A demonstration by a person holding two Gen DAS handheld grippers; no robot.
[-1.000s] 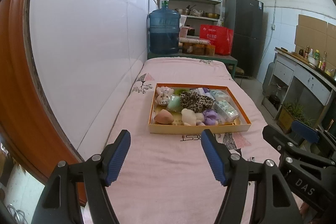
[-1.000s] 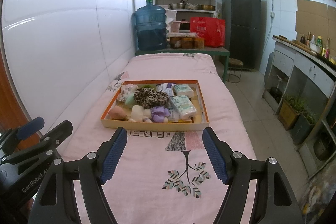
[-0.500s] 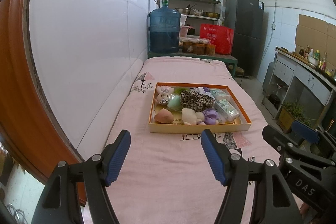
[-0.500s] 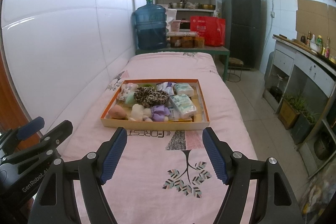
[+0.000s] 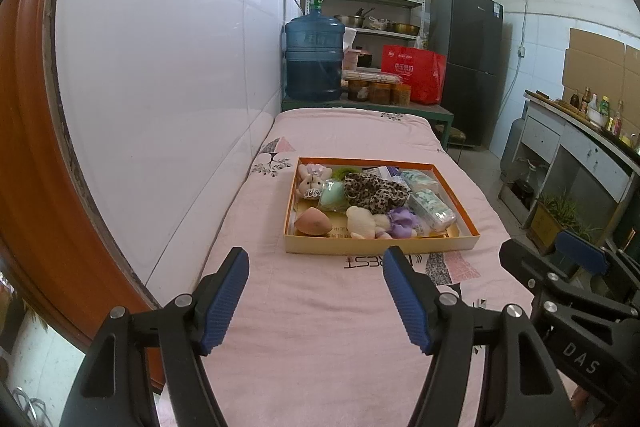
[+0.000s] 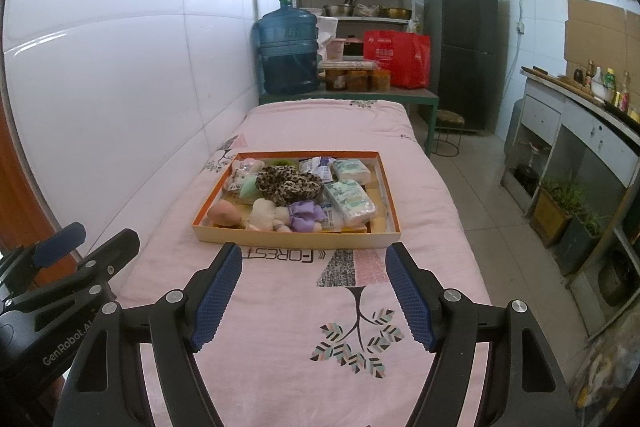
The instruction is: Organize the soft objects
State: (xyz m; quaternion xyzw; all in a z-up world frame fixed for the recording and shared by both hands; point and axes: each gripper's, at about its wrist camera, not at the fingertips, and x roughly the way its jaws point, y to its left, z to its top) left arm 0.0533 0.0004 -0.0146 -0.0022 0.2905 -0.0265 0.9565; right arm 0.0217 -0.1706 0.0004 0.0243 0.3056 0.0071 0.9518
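An orange-rimmed cardboard tray (image 5: 380, 249) (image 6: 296, 238) lies on a pink blanket. It holds soft things: a leopard-print scrunchie (image 5: 374, 189) (image 6: 286, 183), a cream plush bear (image 5: 360, 221) (image 6: 264, 213), a purple bow (image 5: 402, 221) (image 6: 304, 213), a peach sponge (image 5: 312, 223) (image 6: 224, 213), a mint sponge (image 5: 334, 195), a small bunny plush (image 5: 312, 183) and tissue packs (image 5: 432, 209) (image 6: 350, 201). My left gripper (image 5: 316, 295) and right gripper (image 6: 314, 291) are both open and empty, hovering over the blanket short of the tray's near edge.
A white tiled wall (image 5: 160, 87) runs along the left of the bed. A blue water jug (image 5: 314, 59) and a red bag (image 5: 412, 75) stand on a bench beyond the bed. A fridge (image 6: 460, 47), shelves and a counter (image 6: 580, 123) stand at the right.
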